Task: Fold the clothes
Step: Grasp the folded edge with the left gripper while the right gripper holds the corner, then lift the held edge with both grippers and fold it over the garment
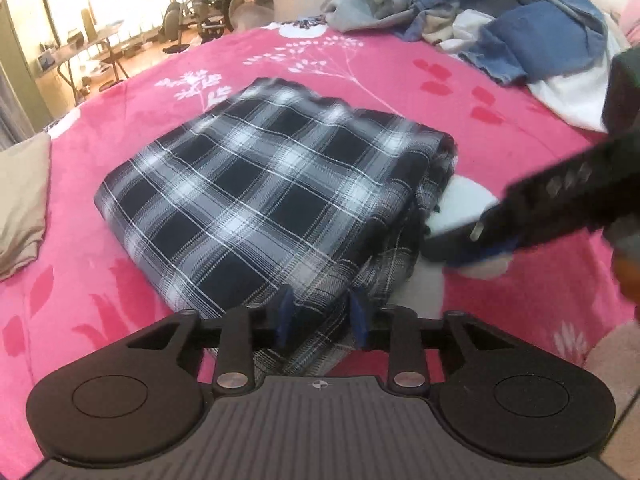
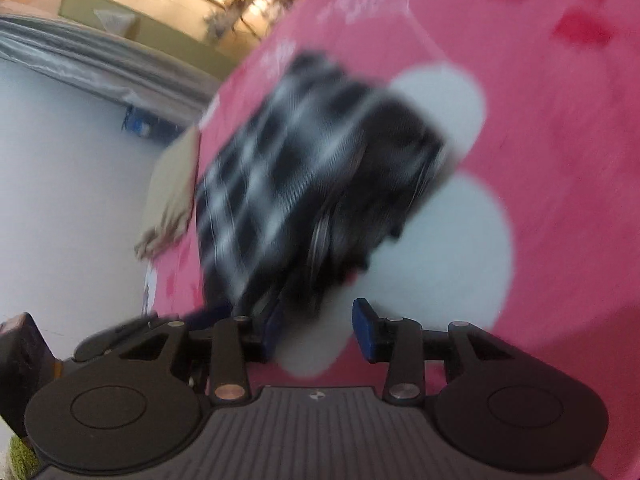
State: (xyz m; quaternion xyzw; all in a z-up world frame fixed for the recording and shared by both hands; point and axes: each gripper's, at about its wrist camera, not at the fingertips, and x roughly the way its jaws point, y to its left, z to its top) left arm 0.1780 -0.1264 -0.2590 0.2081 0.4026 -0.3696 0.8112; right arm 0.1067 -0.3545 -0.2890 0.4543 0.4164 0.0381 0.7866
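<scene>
A folded black-and-white plaid garment [image 1: 264, 200] lies flat on the pink floral bedspread [image 1: 120, 120]. My left gripper [image 1: 322, 316] is at its near corner. The blue fingertips [image 1: 286, 312] stand apart, the cloth's edge lies loosely between them, and they do not press on it. My right gripper [image 1: 480, 240] comes in blurred from the right, just off the garment's right edge, over a white flower patch. In the blurred right wrist view the plaid garment [image 2: 288, 184] is ahead and the right gripper [image 2: 318, 330] is open with nothing between its fingers.
A heap of unfolded clothes [image 1: 500, 20], denim, grey and white, sits at the back right of the bed. A folded beige garment [image 1: 20, 200] lies at the left edge, also in the right wrist view as beige garment [image 2: 172, 196]. Furniture stands beyond the bed's far-left side.
</scene>
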